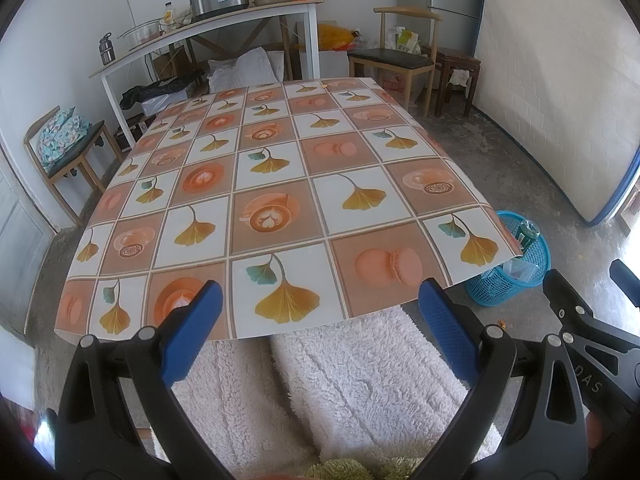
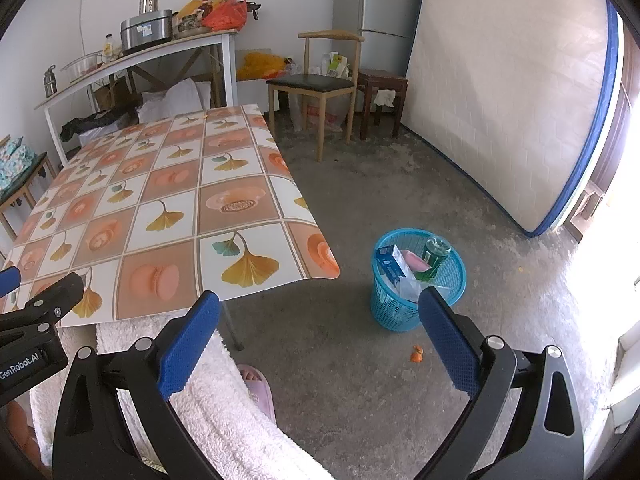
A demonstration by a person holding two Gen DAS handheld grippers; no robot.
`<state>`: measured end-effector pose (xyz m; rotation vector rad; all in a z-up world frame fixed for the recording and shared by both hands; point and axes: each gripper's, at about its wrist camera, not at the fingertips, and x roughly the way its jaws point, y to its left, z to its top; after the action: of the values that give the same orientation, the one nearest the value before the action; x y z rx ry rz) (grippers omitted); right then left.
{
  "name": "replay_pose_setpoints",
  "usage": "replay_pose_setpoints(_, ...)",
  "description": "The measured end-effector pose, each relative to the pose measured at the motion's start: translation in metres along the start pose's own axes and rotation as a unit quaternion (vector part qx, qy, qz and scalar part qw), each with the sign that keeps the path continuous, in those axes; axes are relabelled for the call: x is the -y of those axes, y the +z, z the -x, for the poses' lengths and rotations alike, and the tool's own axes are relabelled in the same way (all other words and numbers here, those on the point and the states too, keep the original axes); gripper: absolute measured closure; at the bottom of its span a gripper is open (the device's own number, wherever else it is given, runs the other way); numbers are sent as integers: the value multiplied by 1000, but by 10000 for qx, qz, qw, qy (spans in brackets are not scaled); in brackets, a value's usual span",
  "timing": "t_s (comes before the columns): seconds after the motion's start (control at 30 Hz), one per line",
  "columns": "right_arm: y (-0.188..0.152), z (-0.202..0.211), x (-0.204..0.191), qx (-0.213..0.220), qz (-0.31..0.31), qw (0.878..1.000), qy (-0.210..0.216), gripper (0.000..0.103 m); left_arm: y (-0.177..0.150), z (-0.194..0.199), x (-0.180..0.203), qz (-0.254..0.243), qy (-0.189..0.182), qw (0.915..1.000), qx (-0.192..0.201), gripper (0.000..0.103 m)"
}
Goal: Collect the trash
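Both blue-padded grippers, left (image 1: 320, 312) and right (image 2: 320, 320), gape empty; near right, a small orange scrap (image 2: 416, 354) beside the blue mesh plastic basket (image 2: 400, 312) looks light, crumbly—pinch its middle.

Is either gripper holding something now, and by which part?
Nothing is held: the left gripper and right gripper are both open and empty.

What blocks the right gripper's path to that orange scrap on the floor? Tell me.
Nothing visible does. The right gripper is open and empty, and only bare concrete lies between it and the orange scrap. The blue basket stands farther back.
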<state>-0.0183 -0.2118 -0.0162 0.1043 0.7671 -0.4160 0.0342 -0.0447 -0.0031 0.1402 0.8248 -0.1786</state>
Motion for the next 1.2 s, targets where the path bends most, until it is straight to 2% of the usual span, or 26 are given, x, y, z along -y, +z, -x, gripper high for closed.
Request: replay_pose_setpoints(1.2,-2,-3,1,-25,14,10000,23,6,0,0,-1,6,-11,10000,-22,8)
